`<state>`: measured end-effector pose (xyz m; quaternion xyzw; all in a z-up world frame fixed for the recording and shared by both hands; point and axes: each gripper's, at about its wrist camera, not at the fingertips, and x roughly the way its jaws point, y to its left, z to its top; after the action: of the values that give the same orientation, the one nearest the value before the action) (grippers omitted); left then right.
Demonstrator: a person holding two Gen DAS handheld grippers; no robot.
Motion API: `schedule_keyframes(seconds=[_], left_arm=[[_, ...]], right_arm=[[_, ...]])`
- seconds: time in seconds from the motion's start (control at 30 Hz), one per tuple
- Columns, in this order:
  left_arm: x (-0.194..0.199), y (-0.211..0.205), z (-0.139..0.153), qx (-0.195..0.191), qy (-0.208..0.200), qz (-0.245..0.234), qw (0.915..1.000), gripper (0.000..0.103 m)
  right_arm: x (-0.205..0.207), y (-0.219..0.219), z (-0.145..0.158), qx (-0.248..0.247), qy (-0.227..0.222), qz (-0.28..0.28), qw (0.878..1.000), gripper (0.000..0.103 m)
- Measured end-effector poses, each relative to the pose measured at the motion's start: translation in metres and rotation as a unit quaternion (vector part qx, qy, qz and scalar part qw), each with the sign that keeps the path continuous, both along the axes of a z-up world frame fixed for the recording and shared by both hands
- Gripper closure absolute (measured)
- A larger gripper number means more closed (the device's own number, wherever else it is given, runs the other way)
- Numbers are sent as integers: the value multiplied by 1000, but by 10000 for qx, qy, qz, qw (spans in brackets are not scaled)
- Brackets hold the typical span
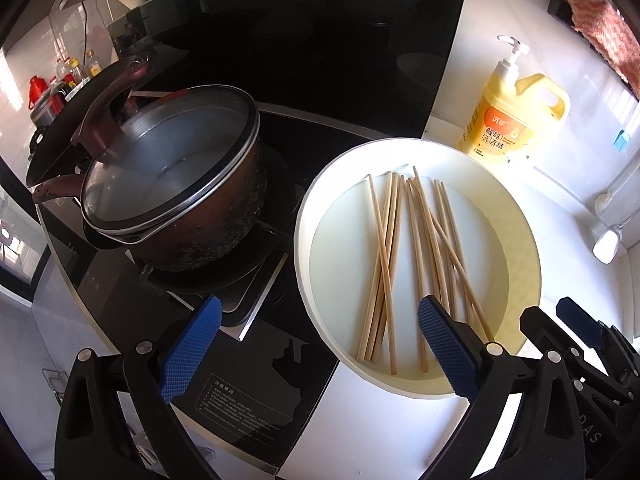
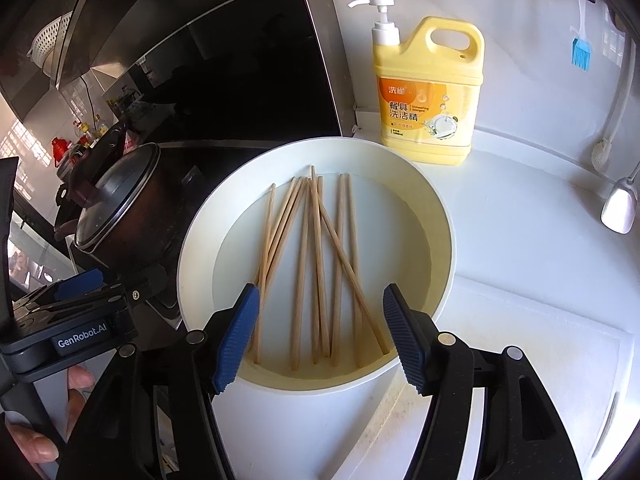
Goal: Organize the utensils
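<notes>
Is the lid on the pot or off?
On. The glass lid sits flat on the pot, its metal rim running all the way around the top, with the dark handle sticking up from the lid.

On the left we see a lidded pot (image 1: 172, 184) on the black stove (image 1: 304, 80); far right stands a yellow detergent bottle (image 2: 428, 92), near a blue brush (image 2: 581, 53).

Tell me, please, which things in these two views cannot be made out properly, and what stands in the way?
- Chopsticks, right wrist view: the near ends lie behind the basin rim.
- Pot, left wrist view: the fogged glass lid hides its contents.
- Spoon, right wrist view: the handle is cut off by the picture's edge.
- Bottles, left wrist view: too small to read.
- Left gripper, right wrist view: only its body shows.
</notes>
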<state>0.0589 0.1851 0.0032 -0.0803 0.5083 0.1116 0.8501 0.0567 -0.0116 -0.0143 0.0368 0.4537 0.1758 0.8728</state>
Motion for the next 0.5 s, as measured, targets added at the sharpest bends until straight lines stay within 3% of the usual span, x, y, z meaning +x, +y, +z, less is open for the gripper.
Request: schedule_keyframes(seconds=[0.5], left_arm=[[-1,-2,0,36,91,-25,9999,6]], right_arm=[[-3,1,3,-24,12,20,10000,41]])
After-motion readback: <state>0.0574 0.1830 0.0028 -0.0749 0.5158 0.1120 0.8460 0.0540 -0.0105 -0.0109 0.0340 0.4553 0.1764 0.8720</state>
